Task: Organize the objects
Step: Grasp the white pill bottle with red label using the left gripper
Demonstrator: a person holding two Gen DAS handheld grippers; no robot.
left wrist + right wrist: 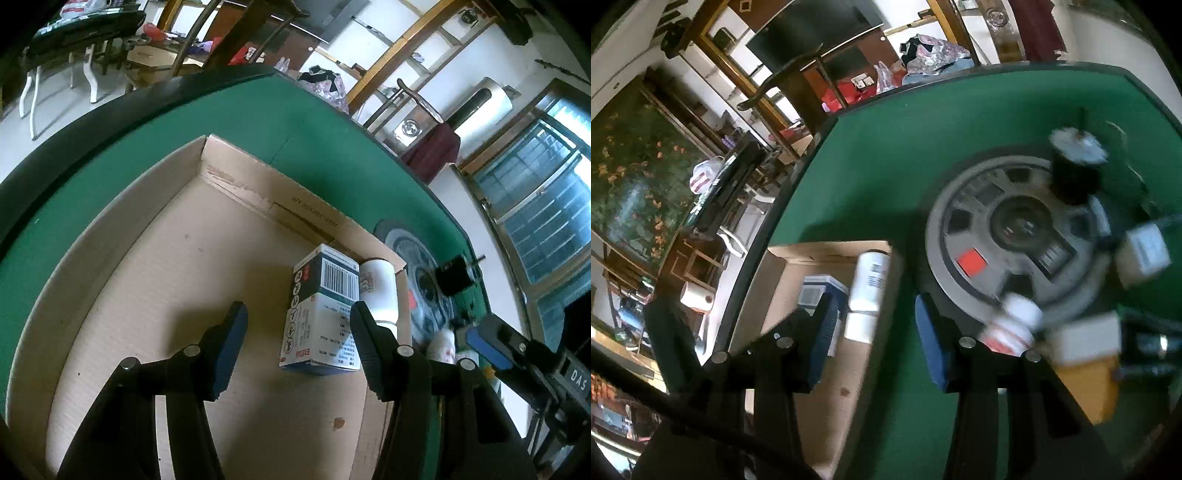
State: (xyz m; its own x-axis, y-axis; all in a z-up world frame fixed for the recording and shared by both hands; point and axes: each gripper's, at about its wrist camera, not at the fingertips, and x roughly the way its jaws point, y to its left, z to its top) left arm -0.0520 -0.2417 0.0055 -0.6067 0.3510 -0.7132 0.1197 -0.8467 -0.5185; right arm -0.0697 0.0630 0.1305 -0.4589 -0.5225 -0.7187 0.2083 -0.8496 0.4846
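A shallow cardboard box (155, 280) lies on the green table (295, 147). In it lie a white-and-blue carton with a barcode (321, 314) and a white bottle (380, 291), side by side at the box's right wall. My left gripper (295, 332) is open and empty above the box, just before the carton. My right gripper (875, 332) is open and empty over the box's right edge (886, 288). The right wrist view shows the bottle (870, 284) and the carton (822, 291) in the box.
A grey round hub (1015, 229) sits mid-table. Around it stand a dark cup with a lid (1075, 166), a white small box (1143, 251), a red-and-white bottle (1012, 325) and a white-and-yellow carton (1086, 362). The right gripper shows in the left wrist view (491, 339).
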